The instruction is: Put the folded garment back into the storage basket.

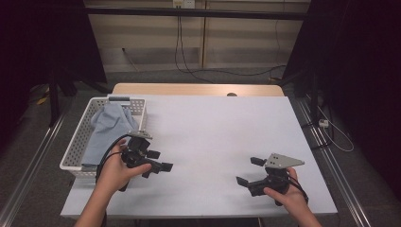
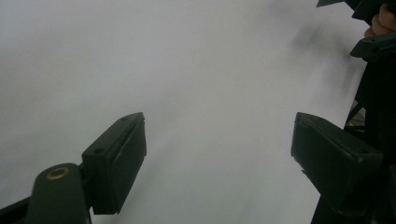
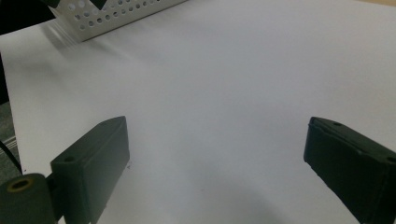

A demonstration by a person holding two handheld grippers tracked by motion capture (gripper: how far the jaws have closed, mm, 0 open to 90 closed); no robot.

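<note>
At the left edge of the table [image 1: 222, 137] stands a white perforated basket [image 1: 79, 142], and in it lies a blue-grey cloth [image 1: 109, 127], bunched up, with one fold rising toward the far rim. The cloth sits wholly inside the basket walls, as far as the high view shows; nothing of it hangs onto the white tabletop. Just right of the basket, near its front corner, the left gripper [image 1: 158, 161] hangs over the bare surface with its jaws spread wide and nothing between them (its own camera looks past both black pads at plain white table). Its cable loops back over the hand toward the basket side. The middle of the tabletop is bare. Toward the front right corner the right gripper [image 1: 249, 171] rests low over the surface, the grey three-cornered plate [image 1: 283, 161] on top of it, jaws likewise released and empty; its own view looks across the white top to the basket's corner at the far left. Judging from how things lie, the work concerns the cloth and the basket: either the cloth has been put away and the job is as good as finished, or it is waiting to be drawn out and nothing has begun. The pictures do not settle which. What can be said is that neither gripper touches the cloth, the left one is the nearer, and any further handling would start with a reach back over the basket rim.
</note>
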